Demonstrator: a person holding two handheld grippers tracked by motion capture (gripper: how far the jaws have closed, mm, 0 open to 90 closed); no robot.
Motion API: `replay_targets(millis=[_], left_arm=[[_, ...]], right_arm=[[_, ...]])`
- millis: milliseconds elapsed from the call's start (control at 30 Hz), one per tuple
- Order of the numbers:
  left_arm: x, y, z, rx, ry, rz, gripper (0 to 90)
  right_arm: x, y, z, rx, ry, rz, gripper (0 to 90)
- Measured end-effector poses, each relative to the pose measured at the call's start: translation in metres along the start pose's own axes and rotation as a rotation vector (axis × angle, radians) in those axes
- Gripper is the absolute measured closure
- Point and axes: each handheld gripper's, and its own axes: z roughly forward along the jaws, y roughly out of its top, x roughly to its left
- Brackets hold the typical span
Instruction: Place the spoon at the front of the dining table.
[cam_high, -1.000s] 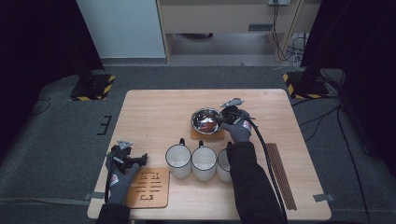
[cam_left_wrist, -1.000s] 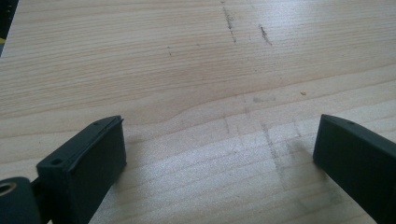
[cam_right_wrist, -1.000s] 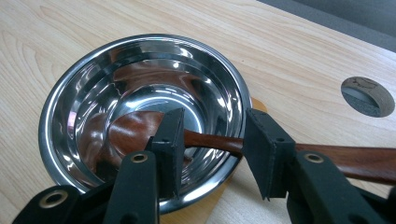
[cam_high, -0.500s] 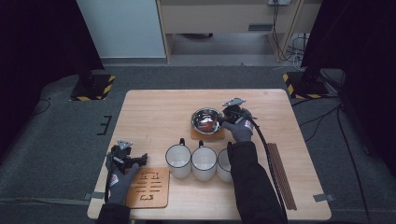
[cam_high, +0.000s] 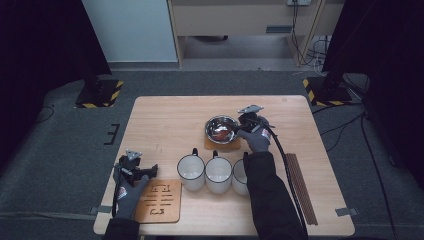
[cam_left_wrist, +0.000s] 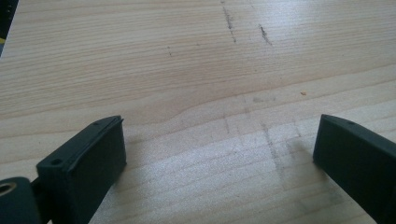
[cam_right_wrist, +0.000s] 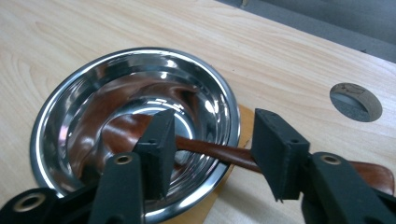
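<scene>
A dark red-brown wooden spoon (cam_right_wrist: 210, 150) lies in a shiny steel bowl (cam_right_wrist: 70, 107), its broad end down in the bottom of the bowl and its handle rising over the rim. In the right gripper view the long axis runs from the bowl's middle out to the lower right, crossing the rim and passing between the two fingers, with the far end of the handle showing behind the right-hand finger (cam_right_wrist: 280, 149). The right gripper (cam_right_wrist: 212, 147) stands with its fingers parted on either side of the handle; they have just been opening, and a gap shows between each pad and the wood, so the spoon rests on the bowl rather than in a grip.

In the high view the bowl (cam_high: 221, 129) sits on a small square wooden coaster (cam_high: 220, 145) right of the counter's (cam_high: 165, 120) middle, with the right gripper (cam_high: 245, 124) just beside its right rim. Three white mugs (cam_high: 219, 172) stand in a row nearer the person.

The left gripper (cam_high: 141, 171) rests at the near left of the counter beside a wooden board with cut slots (cam_high: 159, 201). Its fingers (cam_left_wrist: 88, 158) are wide apart over bare wood, holding nothing.
</scene>
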Motion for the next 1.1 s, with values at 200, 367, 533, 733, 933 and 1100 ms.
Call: replay_targets(millis=[200, 367, 533, 733, 933, 1100], left_arm=[[0.000, 0.000, 0.000, 0.000, 0.000, 0.000, 1.4], [0.000, 0.000, 0.000, 0.000, 0.000, 0.000, 1.4], [0.000, 0.000, 0.000, 0.000, 0.000, 0.001, 1.4], [0.000, 0.000, 0.000, 0.000, 0.000, 0.000, 1.4], [0.000, 0.000, 0.000, 0.000, 0.000, 0.000, 1.4], [0.000, 0.000, 0.000, 0.000, 0.000, 0.000, 1.4]], right_arm=[[-0.005, -0.003, 0.006, 0.006, -0.012, 0.002, 45.8], [-0.002, -0.003, 0.004, 0.032, -0.006, -0.005, 48.7], [-0.001, -0.001, 0.001, 0.019, -0.005, -0.003, 48.6], [-0.002, 0.004, -0.010, -0.029, 0.006, 0.006, 47.6], [-0.003, 0.007, -0.030, -0.066, 0.025, 0.000, 46.2], [-0.007, 0.001, -0.050, -0.101, 0.029, 0.010, 46.3]])
